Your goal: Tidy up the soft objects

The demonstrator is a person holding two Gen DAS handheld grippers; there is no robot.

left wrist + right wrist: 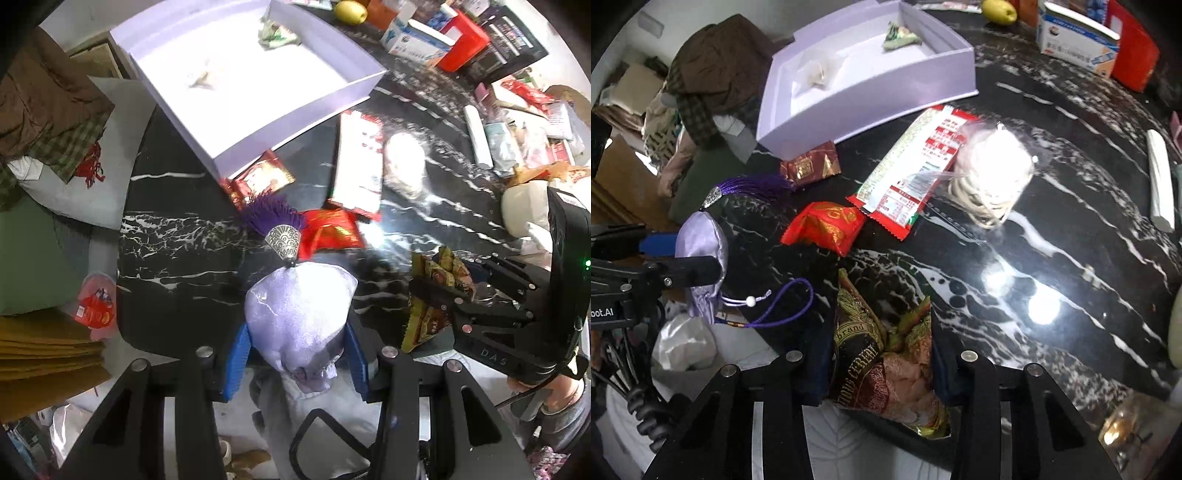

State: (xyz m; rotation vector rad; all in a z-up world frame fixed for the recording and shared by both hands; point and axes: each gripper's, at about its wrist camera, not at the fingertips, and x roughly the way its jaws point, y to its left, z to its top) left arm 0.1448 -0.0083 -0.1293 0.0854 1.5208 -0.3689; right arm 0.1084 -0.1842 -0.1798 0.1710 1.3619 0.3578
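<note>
My left gripper [297,354] is shut on a lilac satin pouch [301,317] with a silver cap and purple tassel [273,214], held over the near edge of the black marble table [177,236]. The pouch also shows at the left of the right wrist view [701,240]. My right gripper [882,365] is shut on a gold and brown cereal packet [882,362], also seen in the left wrist view [432,299]. A lilac open box [240,74] lies at the far side; it holds a green-white packet [275,35] and a small pale item [816,74].
On the table lie a red snack packet [827,229], a brown-red sachet [809,166], a long red-white wrapper [916,166] and a clear bag of rubber bands [993,177]. Boxes, a yellow fruit [999,11] and clutter line the far edge. Folded clothes [48,103] pile at left.
</note>
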